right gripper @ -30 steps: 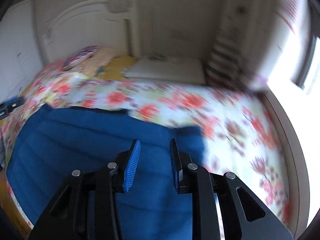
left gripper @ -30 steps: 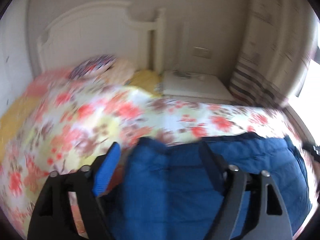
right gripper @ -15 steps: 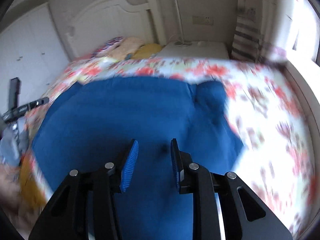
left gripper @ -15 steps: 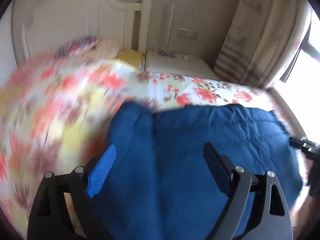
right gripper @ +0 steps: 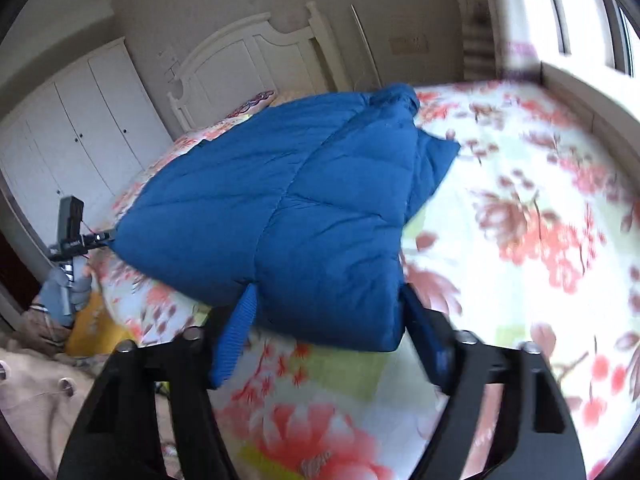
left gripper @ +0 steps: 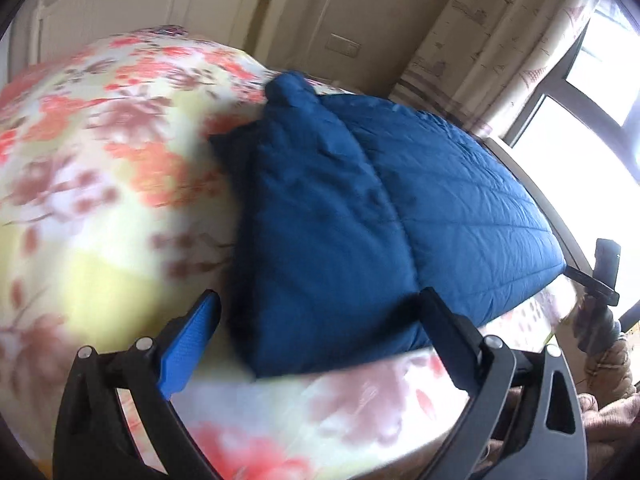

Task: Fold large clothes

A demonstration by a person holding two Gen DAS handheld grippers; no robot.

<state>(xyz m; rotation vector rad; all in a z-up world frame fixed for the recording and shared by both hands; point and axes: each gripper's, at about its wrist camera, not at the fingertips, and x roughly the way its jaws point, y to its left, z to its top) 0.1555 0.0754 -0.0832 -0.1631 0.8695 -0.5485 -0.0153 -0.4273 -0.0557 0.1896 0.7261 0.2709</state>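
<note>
Since half a second ago the right gripper's fingers have gone from nearly together to spread wide, and both cameras have drawn back, so the blue quilted jacket (right gripper: pixel 304 208) now shows whole where it had filled the lower frame. It lies on the floral bedspread (right gripper: pixel 540 220), folded on itself, with a seam or fold line running down its middle and a bunched collar or hood at the far end toward the white headboard (right gripper: pixel 256 64); a flap sticks out on its right side in the right wrist view. The right gripper (right gripper: pixel 328 332) stands wide open at the garment's near edge, its fingers flanking the near right corner, gripping nothing. The left gripper (left gripper: pixel 320 340) is likewise wide open at the near edge of the jacket (left gripper: pixel 360 216), holding nothing, though blur hides whether its tips touch the cloth. A fold seems just laid down and released, so the step in hand looks like the pause between folds. The next move probably calls for closing each pair of fingers on a near corner, through all layers, and carrying that edge toward the collar. A wardrobe (right gripper: pixel 72 128) stands off to the left.
</note>
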